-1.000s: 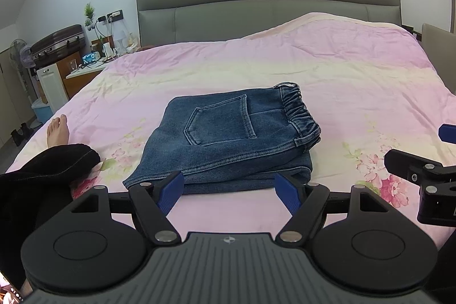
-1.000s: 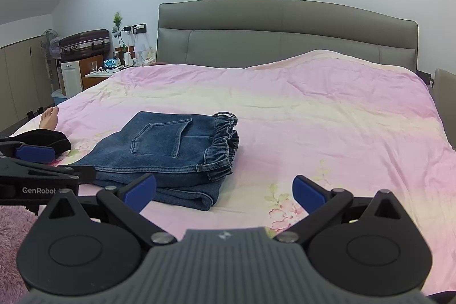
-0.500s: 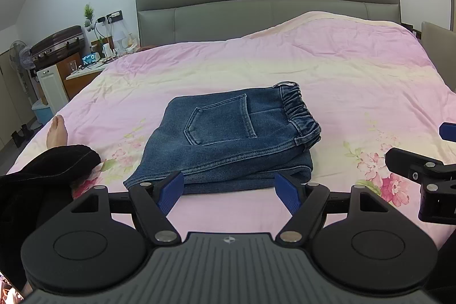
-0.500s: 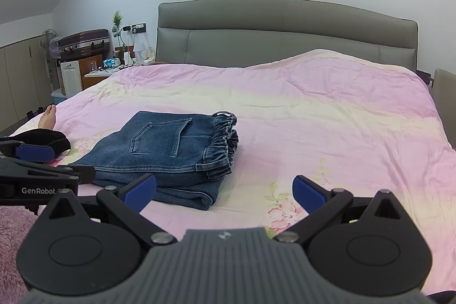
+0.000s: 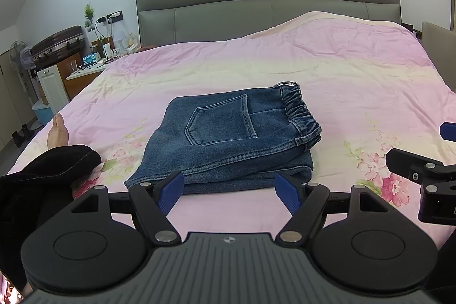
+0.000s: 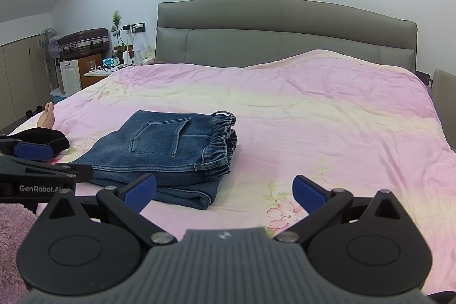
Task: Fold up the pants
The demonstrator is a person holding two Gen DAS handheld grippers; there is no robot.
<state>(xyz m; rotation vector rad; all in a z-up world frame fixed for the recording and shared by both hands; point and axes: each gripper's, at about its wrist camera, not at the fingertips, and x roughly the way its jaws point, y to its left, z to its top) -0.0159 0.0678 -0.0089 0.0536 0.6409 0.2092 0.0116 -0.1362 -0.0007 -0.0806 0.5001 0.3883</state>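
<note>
Bed (image 5: 327, 67) fills both views: pink floral cover, grey headboard (image 6: 285, 33) at the far end. Broad flat surface, which I read as the reason it serves as the folding table.

Pants (image 5: 228, 141) lie on the cover toward the near edge, a compact denim stack, back pocket up, elastic waistband on the right side, folded edges at the near side. Looks fully folded to me; I'd call the job done or nearly so.

Person's leg in dark fabric (image 5: 48, 170) rests on the bed left of the stack, bare foot (image 5: 57, 131) beyond it, not touching the denim.

Left gripper (image 5: 228, 188) hovers just short of the stack's near edge, blue pads spread wide, nothing between them. Right gripper (image 6: 223, 190) sits off the stack's right corner over bare cover, fingers likewise spread and empty. Both pulled clear, I judge, so the fold lies undisturbed.
</note>
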